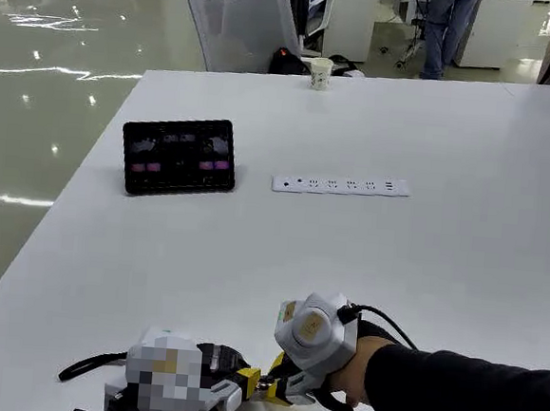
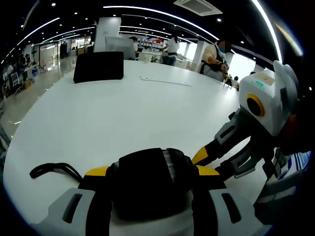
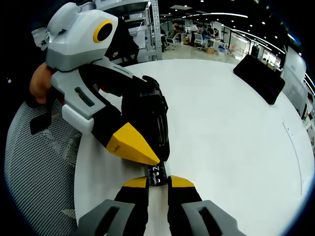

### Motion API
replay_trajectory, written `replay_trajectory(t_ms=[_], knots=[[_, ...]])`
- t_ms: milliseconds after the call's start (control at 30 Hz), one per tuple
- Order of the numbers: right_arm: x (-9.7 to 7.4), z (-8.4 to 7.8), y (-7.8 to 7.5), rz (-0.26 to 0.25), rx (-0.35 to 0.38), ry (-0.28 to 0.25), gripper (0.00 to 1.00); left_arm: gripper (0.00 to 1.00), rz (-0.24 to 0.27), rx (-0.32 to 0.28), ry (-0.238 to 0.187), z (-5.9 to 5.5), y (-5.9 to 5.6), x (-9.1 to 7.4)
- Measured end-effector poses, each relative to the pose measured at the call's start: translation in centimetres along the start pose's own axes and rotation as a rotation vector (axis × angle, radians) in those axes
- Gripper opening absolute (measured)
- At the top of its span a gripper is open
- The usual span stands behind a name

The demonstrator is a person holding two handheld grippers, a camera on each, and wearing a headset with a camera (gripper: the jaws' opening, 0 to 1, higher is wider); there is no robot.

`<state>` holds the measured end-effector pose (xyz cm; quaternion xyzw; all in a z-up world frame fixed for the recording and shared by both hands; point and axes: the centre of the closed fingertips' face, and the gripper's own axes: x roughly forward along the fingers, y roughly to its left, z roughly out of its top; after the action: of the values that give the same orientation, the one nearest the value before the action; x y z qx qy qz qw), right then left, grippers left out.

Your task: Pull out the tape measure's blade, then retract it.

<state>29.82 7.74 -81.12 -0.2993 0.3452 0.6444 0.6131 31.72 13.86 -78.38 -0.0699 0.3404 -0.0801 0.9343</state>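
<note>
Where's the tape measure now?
In the head view the tape measure sits at the near edge of the table, clamped in the left gripper, its blade tip pinched by the right gripper.

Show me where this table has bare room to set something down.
The table is bare right of the power strip, and between the tablet and the near edge. It's crowded at that near edge, where the left tongs and right tongs grip the tape measure.

Bright, even overhead light covers the white table [image 1: 462,249], leaving almost no shadows on it. Left of the table, the glossy floor [image 1: 47,73] shows hard glare streaks. Both gripper views bend strongly at their edges, and the ceiling strip lights [image 2: 147,9] above the table look perhaps overexposed.
</note>
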Motion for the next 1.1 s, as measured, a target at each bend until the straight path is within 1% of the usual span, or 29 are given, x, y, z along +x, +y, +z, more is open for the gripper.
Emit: replay_trajectory(t_ms=[600,833,933,967,1033,1100], knots=[[1.0,0.9,0.3,0.010,-0.004,-0.021,0.11,0.61,0.000,-0.004,0.000,-0.2,0.0,-0.1],[1.0,1.0,0.3,0.008,0.000,-0.031,0.12,0.61,0.001,-0.003,-0.002,-0.2,0.0,-0.2],[0.9,1.1,0.3,0.002,0.024,-0.039,0.12,0.62,0.003,0.003,-0.008,-0.2,0.0,-0.1],[1.0,1.1,0.4,-0.002,0.023,-0.035,0.13,0.62,0.003,0.011,-0.011,-0.2,-0.1,-0.1],[1.0,1.1,0.4,-0.015,-0.005,-0.021,0.13,0.62,0.004,0.012,-0.016,-0.2,-0.1,-0.2],[1.0,1.1,0.5,-0.025,-0.004,-0.017,0.13,0.63,0.005,0.013,-0.017,-0.1,-0.1,-0.1]])
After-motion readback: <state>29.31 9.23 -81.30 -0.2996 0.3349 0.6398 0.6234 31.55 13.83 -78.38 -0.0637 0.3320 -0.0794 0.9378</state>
